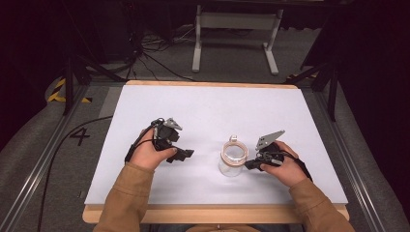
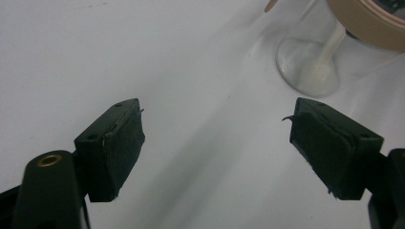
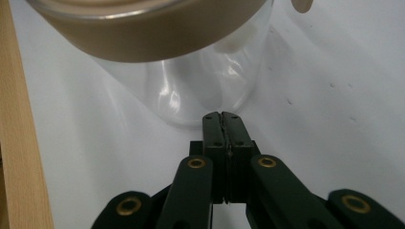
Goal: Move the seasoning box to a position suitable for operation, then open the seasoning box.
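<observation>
A clear jar with a tan band around its rim stands upright on the white table, toward the near edge and between the two hands. The right gripper is the nearer one: its jaws are pressed together on nothing, tips pointing at the jar's side, just beside the glass near its base; whether they touch it cannot be told from the right gripper view. The left gripper rests on the table well apart from the jar, jaws spread wide and bare, the jar lying ahead and off to one side of them. The jar's long axis runs straight up; its mouth faces the ceiling. Inside, a white stem-like piece rises from the bottom toward the rim; what it is cannot be made out through the glass. A small tan loop sticks out at the far side of the rim. With its jaws together the right gripper would likely have to part them before it could take the wall or rim.
</observation>
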Demonstrator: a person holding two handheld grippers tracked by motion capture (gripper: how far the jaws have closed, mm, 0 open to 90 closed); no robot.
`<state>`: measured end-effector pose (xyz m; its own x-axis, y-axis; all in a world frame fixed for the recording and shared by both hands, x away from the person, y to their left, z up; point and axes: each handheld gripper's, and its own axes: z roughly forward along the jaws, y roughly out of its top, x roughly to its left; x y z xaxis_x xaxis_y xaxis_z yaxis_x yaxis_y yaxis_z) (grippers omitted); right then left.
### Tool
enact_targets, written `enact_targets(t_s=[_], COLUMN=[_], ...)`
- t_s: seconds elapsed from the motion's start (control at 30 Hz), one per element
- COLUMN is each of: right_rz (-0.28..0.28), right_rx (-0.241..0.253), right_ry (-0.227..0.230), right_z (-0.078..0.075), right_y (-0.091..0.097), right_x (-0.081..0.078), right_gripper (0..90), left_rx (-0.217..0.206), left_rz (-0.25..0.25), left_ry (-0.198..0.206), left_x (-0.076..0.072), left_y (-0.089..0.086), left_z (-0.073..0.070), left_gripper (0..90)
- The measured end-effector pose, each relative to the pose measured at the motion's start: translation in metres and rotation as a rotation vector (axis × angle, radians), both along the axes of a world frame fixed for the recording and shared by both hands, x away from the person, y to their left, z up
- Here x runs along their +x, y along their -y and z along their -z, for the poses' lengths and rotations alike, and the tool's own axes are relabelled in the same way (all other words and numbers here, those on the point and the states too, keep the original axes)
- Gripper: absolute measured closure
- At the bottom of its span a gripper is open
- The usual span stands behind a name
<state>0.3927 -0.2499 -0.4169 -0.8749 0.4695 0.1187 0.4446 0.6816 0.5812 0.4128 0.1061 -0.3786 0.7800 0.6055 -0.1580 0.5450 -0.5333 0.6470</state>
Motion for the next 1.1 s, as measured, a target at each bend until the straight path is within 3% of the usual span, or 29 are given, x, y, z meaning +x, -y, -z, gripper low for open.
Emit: enact_targets(t_s=[0.13,0.23,0.47,0.6,0.67,0.73,0.87,1.1], right_rz=[0.008,0.026,0.069,0.107,0.118,0.129,0.144,0.166], right_rx=[0.015,0.013,0.052,0.078,0.093,0.102,0.105,0.102], right_ry=[0.000,0.019,0.057,0.072,0.072,0.076,0.083,0.080], right_z=[0.000,-0.004,-0.020,-0.027,-0.029,-0.031,-0.033,-0.031], right_y=[0.002,0.005,0.024,0.038,0.043,0.047,0.052,0.058], right_x=[-0.001,-0.002,-0.005,-0.008,-0.010,-0.011,-0.015,-0.023], right_gripper=[90.0,90.0,90.0,90.0,90.0,90.0,90.0,90.0], left_rx=[0.002,0.002,-0.084,-0.093,-0.135,-0.174,-0.226,-0.262], left_rz=[0.002,0.016,0.001,-0.019,-0.020,-0.019,-0.016,0.043], left_ry=[-0.001,0.026,0.097,0.125,0.134,0.173,0.183,0.192], left_x=[0.001,0.000,0.002,0.003,0.005,0.008,0.013,0.020], left_y=[0.002,0.005,0.009,0.013,0.017,0.021,0.034,0.054], left_z=[0.000,-0.004,-0.017,-0.022,-0.021,-0.019,-0.017,-0.019], left_gripper=[20.6,20.8,28.5,36.5,41.6,42.5,50.8,56.4])
